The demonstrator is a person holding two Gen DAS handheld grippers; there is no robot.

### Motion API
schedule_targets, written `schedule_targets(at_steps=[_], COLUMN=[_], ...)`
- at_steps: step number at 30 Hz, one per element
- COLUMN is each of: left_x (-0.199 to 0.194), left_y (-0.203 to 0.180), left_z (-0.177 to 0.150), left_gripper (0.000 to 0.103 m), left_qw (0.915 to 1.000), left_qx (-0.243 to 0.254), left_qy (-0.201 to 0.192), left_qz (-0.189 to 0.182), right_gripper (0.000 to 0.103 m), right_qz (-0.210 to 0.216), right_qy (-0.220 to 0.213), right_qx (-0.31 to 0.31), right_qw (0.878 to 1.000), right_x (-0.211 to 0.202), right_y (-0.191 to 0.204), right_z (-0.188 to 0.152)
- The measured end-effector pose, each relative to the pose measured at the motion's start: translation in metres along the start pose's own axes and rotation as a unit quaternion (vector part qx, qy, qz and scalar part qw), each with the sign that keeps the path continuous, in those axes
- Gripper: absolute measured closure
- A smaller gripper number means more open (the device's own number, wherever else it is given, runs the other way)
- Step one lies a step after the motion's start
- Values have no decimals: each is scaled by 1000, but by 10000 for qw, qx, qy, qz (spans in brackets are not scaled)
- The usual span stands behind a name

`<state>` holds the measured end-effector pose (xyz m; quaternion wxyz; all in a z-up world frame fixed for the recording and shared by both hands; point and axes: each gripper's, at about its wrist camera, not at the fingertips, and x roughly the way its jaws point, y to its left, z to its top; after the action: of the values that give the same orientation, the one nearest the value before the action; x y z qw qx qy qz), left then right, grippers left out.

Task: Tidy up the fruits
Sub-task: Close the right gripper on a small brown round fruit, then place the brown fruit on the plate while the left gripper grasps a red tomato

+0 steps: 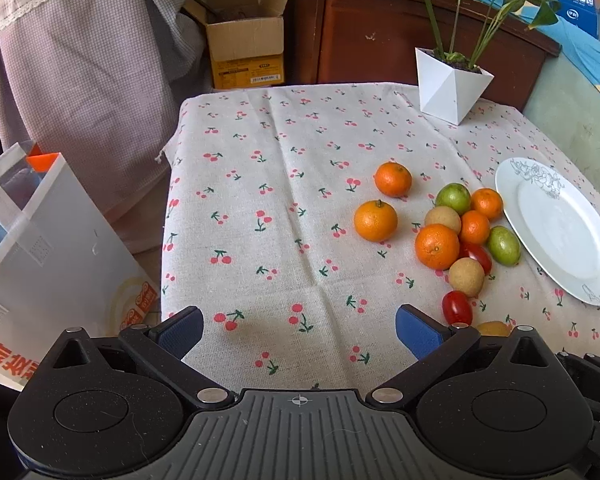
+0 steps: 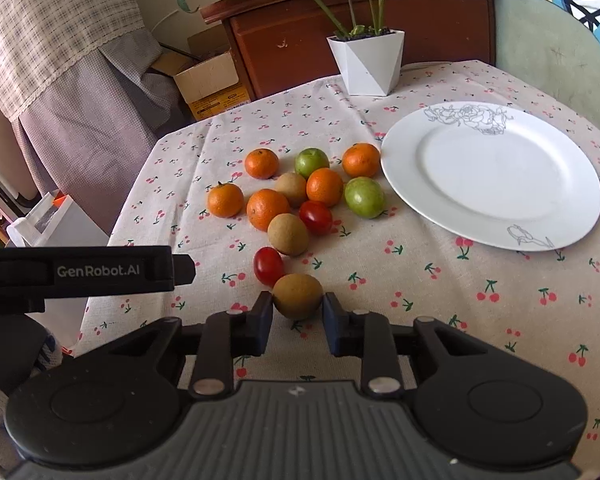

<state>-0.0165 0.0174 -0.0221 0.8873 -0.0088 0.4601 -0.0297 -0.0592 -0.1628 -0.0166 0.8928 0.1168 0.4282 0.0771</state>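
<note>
My right gripper (image 2: 297, 312) is shut on a tan round fruit (image 2: 298, 295) at the near end of the fruit pile, low over the cloth. The same fruit peeks out behind the left gripper's right finger (image 1: 493, 328). Beyond it lie a red cherry tomato (image 2: 268, 265), several oranges (image 2: 267, 209), two green fruits (image 2: 364, 196) and more tan fruits (image 2: 288, 234). A white plate (image 2: 492, 172) lies empty to the right of the pile. My left gripper (image 1: 299, 330) is open and empty over bare cloth, left of the pile (image 1: 437, 246).
A white potted plant (image 2: 370, 62) stands at the table's far edge. A white shopping bag (image 1: 40, 248) stands on the floor to the left of the table. A cardboard box (image 1: 246, 44) and a wooden cabinet (image 1: 380, 36) are behind. The left gripper's body (image 2: 88, 270) shows at the left.
</note>
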Motion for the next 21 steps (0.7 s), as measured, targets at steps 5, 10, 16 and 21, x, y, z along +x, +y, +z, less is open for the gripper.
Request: schedule_targets(at_steps=[5,10,16,21], left_x=[-1,3,2,5], left_y=[-13,-29,-43,-54], left_z=[-4,-9,-11,-12], left_gripper=[1,1,7,20], left_qw=[9995,9986,9969,9952], left_qx=[162,340,416,494], left_qy=[-58,-121,-339,-442], left_qz=[-263,-396,-571,-718], right_gripper=[76,76,76,76], right_qz=[-222,-461,-511,-508], right_qy=[-135,-257,-225,-225], right_qx=[363,655,849,952], right_qw=[9990,9965,9948,9939], right_x=[-12,-20,-20,-20], right_y=[-20,-37,-49,-54], right_z=[4,6,4,3])
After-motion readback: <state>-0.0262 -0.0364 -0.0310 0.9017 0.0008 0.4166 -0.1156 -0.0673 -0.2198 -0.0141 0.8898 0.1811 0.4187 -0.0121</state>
